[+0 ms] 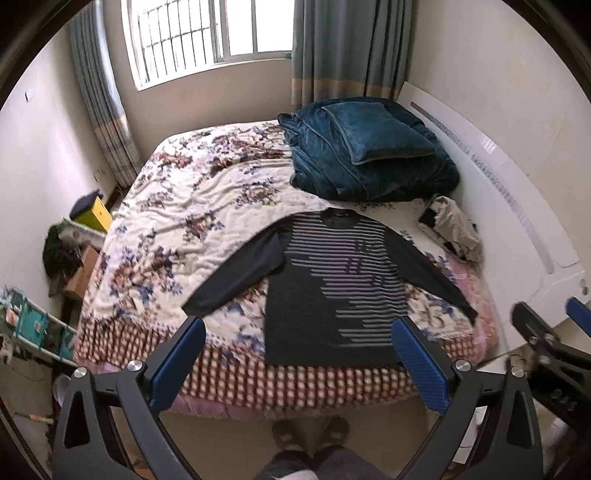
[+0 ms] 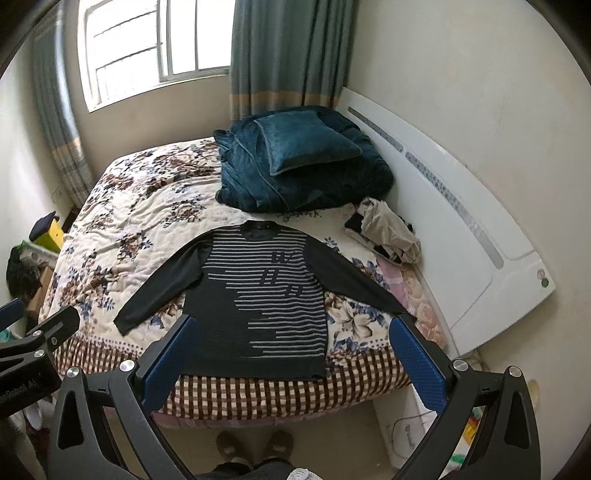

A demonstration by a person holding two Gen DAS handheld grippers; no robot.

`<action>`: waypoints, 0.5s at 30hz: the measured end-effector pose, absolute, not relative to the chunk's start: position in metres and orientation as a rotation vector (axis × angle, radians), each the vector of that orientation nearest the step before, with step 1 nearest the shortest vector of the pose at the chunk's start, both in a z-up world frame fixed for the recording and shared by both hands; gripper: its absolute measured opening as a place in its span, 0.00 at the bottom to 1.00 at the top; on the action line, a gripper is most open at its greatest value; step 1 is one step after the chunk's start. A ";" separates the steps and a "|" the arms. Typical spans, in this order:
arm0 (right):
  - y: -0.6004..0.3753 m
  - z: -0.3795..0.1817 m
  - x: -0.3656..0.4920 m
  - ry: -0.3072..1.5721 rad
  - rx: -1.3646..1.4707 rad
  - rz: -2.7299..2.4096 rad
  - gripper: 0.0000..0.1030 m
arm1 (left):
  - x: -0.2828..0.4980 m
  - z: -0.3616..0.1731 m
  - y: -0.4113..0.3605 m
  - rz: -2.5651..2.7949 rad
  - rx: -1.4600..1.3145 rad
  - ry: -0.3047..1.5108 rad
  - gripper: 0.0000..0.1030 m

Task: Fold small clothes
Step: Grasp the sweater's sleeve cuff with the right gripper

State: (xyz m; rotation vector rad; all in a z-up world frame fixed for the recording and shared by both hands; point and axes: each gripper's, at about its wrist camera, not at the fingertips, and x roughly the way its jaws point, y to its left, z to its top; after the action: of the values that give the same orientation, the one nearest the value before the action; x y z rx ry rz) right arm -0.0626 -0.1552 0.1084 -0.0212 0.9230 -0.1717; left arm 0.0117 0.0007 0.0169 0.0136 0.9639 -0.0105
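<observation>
At far left, beside the bed, we see a yellow box [image 1: 96, 214] with a dark item resting on its top and, nearer us, a brown cardboard box [image 1: 82, 275] under a heap of dark cloth; the contents of both are hidden.

The working surface is a bed [image 1: 166, 206] covered by a cream floral quilt whose near border is brown check. It stands in a small room with a barred window [image 1: 207, 33], blue-grey curtains [image 1: 347, 48] (banded in tan) and a white headboard [image 1: 517, 206] along the bed's right side. A folded teal blanket [image 1: 369, 162] with a matching pillow on top lies at the far right of the bed, and a crumpled beige garment [image 1: 456, 227] lies near the headboard.

The dark striped sweater [image 1: 332, 288] lies flat, front up, on the near half of the bed. Its long axis runs from the hem, at the near edge just above the check border, to the collar, which points away toward the blanket. Both sleeves are spread outward and slant down toward the near edge.

The left gripper [image 1: 297, 363] hangs above the near edge with its blue fingers [image 1: 177, 363] spread wide, holding nothing. The right gripper [image 2: 291, 363] is likewise wide apart and empty, clear of the sweater.
</observation>
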 end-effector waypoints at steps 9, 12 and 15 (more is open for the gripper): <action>-0.227 0.011 0.000 0.952 0.104 -0.460 1.00 | 0.112 -0.085 -0.017 -0.013 0.110 0.995 1.00; -0.272 -0.043 0.027 0.980 0.150 -0.555 1.00 | 0.144 -0.128 -0.035 -0.013 0.134 1.049 1.00; -0.330 -0.110 0.058 1.041 0.218 -0.647 1.00 | 0.182 -0.181 -0.061 -0.010 0.147 1.105 1.00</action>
State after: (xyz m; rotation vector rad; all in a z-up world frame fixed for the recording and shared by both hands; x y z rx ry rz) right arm 0.0582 -0.3297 -0.1100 0.2181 1.0415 -0.6466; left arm 0.1816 -0.0610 -0.1810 0.1465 1.1047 -0.0097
